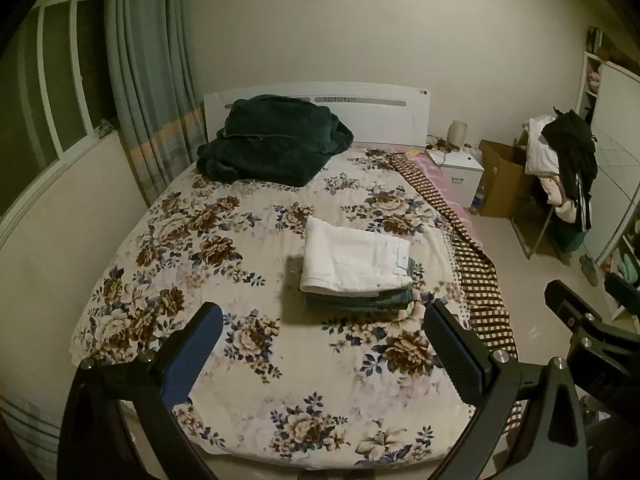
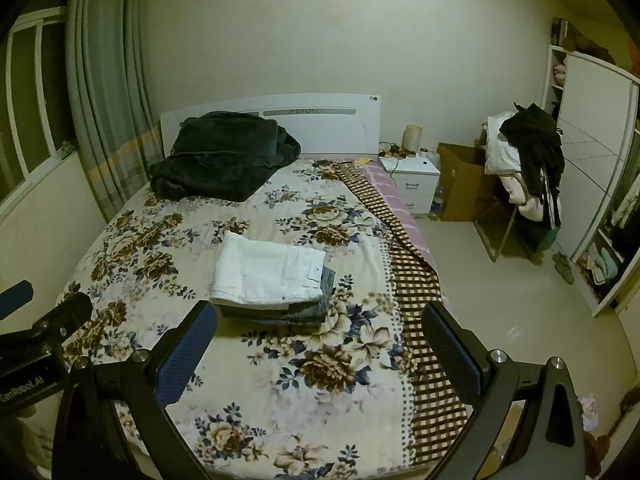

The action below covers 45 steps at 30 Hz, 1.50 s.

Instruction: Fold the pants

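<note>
White pants [image 1: 354,258] lie folded on top of a stack of folded jeans [image 1: 360,302] in the middle of the floral bed [image 1: 180,240]. The stack also shows in the right wrist view, white pants [image 2: 266,274] over jeans [image 2: 280,314]. My left gripper [image 1: 322,320] is open and empty, held above the foot of the bed, short of the stack. My right gripper [image 2: 316,320] is open and empty, just right of the left one. Part of the right gripper shows at the right edge of the left wrist view.
A dark green blanket [image 1: 272,144] is piled by the white headboard [image 1: 380,114]. A checked cloth [image 1: 472,256] hangs along the bed's right side. A white nightstand [image 2: 414,180], a cardboard box [image 2: 460,184], a clothes-laden chair [image 2: 528,168] and a wardrobe [image 2: 592,152] stand at the right. Curtains [image 1: 148,80] hang at the left.
</note>
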Motion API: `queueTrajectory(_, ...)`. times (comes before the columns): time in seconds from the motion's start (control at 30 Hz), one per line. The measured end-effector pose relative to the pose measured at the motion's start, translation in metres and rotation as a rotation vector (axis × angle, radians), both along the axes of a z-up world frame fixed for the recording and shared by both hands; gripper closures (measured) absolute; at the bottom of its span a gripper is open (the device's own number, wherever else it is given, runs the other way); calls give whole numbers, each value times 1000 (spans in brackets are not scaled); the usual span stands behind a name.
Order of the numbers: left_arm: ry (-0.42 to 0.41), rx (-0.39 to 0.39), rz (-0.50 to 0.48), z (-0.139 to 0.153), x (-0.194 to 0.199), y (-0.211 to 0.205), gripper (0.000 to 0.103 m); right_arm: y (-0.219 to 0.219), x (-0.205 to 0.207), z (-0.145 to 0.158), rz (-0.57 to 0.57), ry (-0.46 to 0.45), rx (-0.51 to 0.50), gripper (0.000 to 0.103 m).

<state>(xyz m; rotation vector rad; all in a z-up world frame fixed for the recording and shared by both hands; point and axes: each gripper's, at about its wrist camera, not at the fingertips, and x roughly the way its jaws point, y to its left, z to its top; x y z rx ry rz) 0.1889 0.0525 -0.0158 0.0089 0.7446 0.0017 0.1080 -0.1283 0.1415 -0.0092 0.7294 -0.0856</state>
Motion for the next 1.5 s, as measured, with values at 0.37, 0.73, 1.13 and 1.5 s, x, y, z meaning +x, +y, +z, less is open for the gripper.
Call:
queueTrajectory(0.37, -9, 0, -7, 1, -5, 2, 0, 8, -5, -7, -4, 18, 5, 0)
queueTrajectory(0.73, -11, 0, -14, 0, -7, 3, 0, 7, -5, -9, -1, 18, 5, 0)
queueTrajectory(1.13, -30, -4, -11, 6, -10, 7, 0, 9, -7, -10, 1, 20, 3, 0)
queueTrajectory(1.5, -28, -1, -9, 7, -11, 8, 0, 9, -9, -11, -1, 23, 5, 0)
